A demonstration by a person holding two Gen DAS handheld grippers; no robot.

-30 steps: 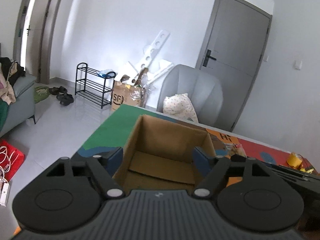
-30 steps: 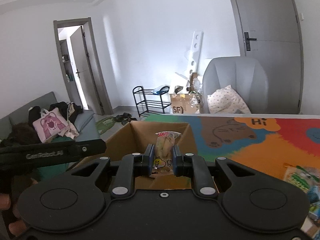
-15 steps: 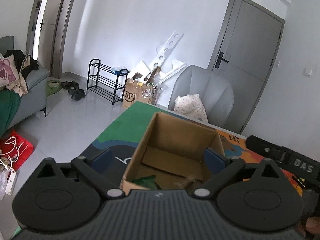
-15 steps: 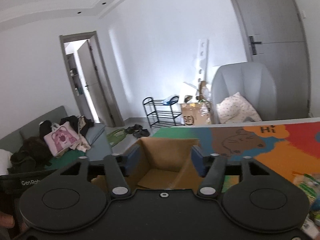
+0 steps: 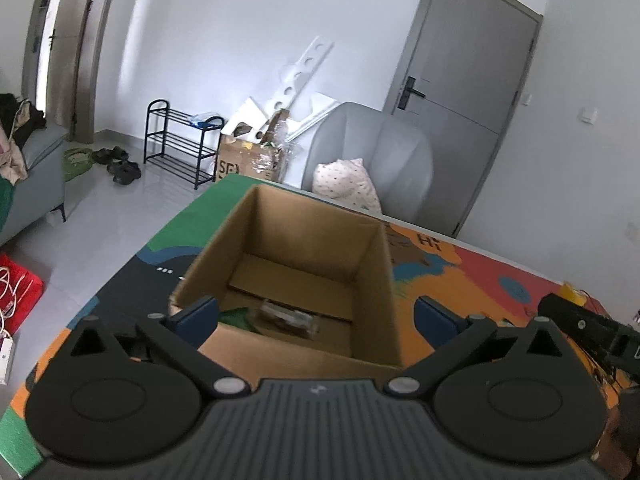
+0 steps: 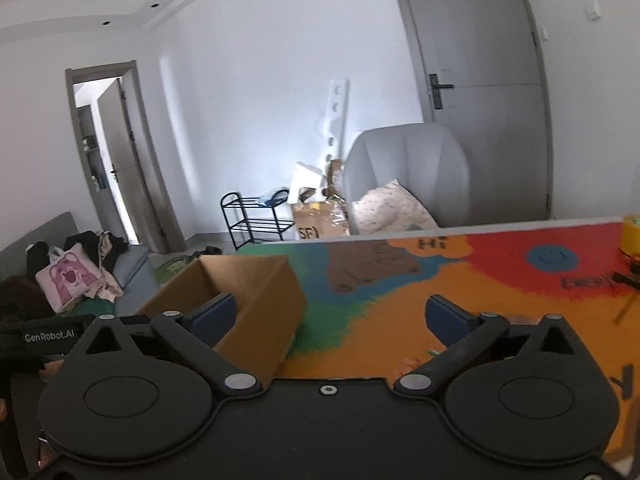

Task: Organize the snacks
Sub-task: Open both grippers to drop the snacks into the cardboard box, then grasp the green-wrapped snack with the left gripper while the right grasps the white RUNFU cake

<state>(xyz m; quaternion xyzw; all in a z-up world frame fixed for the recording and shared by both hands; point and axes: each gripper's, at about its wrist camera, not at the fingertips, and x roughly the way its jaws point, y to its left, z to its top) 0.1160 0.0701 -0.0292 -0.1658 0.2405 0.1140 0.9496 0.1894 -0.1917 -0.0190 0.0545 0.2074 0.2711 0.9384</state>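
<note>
Left wrist view: the left hand-held gripper [image 5: 316, 318] hangs over an open cardboard box [image 5: 298, 268] with its 2 blue-padded fingers [image 5: 196, 316] spread wide and nothing between them. The box stands on the counter [image 5: 480, 276], which is covered by a colourful mat. On the box floor lie a clear-wrapped snack packet [image 5: 288, 316] and a green packet [image 5: 236, 316] just beside it; both are blurred. The other tool's black body [image 5: 588, 328] shows at the right edge.

In the right wrist view, the right hand-held gripper [image 6: 330, 316] is also spread apart and empty, over the orange part of the mat. The box [image 6: 240, 300] sits to its left, the left finger [image 6: 212, 316] overlapping the box's near corner. A yellow object [image 6: 632, 236] stands at the counter's far right.
</note>
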